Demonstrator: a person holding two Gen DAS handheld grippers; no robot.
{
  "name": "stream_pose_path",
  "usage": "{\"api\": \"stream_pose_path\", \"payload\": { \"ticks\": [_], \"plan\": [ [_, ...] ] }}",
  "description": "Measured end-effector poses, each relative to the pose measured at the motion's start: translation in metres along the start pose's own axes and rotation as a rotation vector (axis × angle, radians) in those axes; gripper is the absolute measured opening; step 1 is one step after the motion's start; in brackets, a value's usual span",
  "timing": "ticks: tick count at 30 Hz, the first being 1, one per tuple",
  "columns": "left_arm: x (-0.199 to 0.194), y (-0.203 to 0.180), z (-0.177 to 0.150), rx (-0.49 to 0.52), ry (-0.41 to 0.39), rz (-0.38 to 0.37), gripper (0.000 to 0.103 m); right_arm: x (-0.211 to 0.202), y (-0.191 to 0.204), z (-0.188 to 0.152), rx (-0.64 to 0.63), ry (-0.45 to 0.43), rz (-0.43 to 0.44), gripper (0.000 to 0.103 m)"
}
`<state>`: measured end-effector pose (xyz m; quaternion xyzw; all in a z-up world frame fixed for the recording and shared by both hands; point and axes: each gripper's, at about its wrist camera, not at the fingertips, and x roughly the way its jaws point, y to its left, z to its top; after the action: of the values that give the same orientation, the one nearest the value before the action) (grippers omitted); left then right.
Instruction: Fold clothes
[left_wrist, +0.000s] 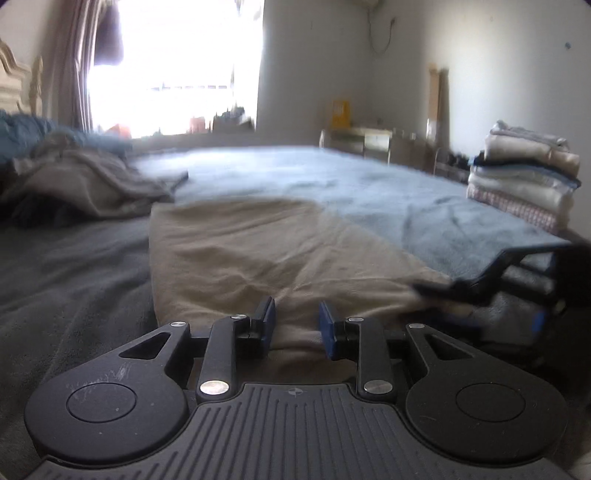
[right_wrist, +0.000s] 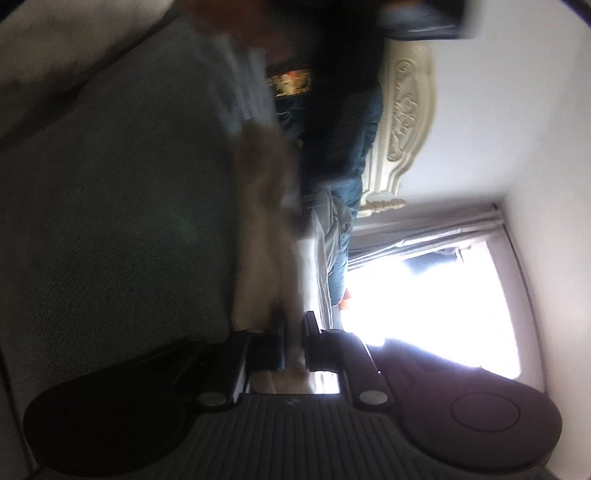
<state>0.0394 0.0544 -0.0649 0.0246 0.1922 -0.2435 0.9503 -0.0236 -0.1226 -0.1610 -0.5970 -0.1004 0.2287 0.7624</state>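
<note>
A beige garment (left_wrist: 258, 251) lies spread flat on the bed, its near edge reaching under my left gripper (left_wrist: 295, 321). That gripper is open, and a bulge of the beige cloth sits between its blue pads (left_wrist: 267, 317). At the garment's right edge my right gripper (left_wrist: 443, 291) shows blurred in the left wrist view. In the right wrist view, which is rolled sideways, my right gripper (right_wrist: 294, 343) is shut on a strip of the beige garment (right_wrist: 262, 192) that runs away from the narrow gap between its fingers.
A stack of folded clothes (left_wrist: 524, 173) stands at the bed's far right. A heap of unfolded clothes (left_wrist: 81, 181) lies at the left. A light blue blanket (left_wrist: 314, 173) covers the far bed and a grey one (left_wrist: 74, 277) the near left. The carved headboard (right_wrist: 402, 110) is beyond.
</note>
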Motion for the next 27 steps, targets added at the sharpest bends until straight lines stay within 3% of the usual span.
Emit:
{"api": "stream_pose_path", "payload": {
  "ticks": [5,9,11,15,18,21,24,25,27],
  "plan": [
    [-0.004,-0.001,-0.002,-0.016,-0.031,0.018,0.027,-0.029,-0.045,-0.008,0.334,0.024,0.066,0.013],
    [-0.008,-0.005,-0.005,0.0,-0.048,0.036,0.027,-0.027,-0.088,0.0,0.627,-0.007,0.049,0.013],
    [-0.008,-0.006,-0.007,-0.001,-0.053,0.04,0.027,-0.018,-0.092,0.003,0.72,-0.024,0.041,0.013],
    [-0.008,-0.007,-0.011,-0.005,-0.063,0.047,0.028,0.019,-0.058,-0.009,0.833,0.083,0.147,0.014],
    [-0.009,-0.008,-0.011,-0.007,-0.071,0.059,0.028,0.015,-0.05,-0.008,0.857,0.068,0.11,0.015],
    [-0.01,-0.003,-0.01,-0.054,-0.077,0.049,0.028,0.01,-0.082,0.006,0.942,0.06,0.102,0.014],
    [-0.011,-0.002,-0.012,-0.08,-0.087,0.048,0.028,0.003,-0.101,0.008,1.024,0.013,0.029,0.015],
    [-0.011,-0.003,-0.012,-0.084,-0.089,0.051,0.028,0.006,-0.101,0.006,1.043,0.019,0.019,0.015],
    [-0.01,-0.003,-0.011,-0.095,-0.08,0.047,0.028,0.021,-0.086,-0.008,1.084,0.112,0.088,0.025]
  ]
}}
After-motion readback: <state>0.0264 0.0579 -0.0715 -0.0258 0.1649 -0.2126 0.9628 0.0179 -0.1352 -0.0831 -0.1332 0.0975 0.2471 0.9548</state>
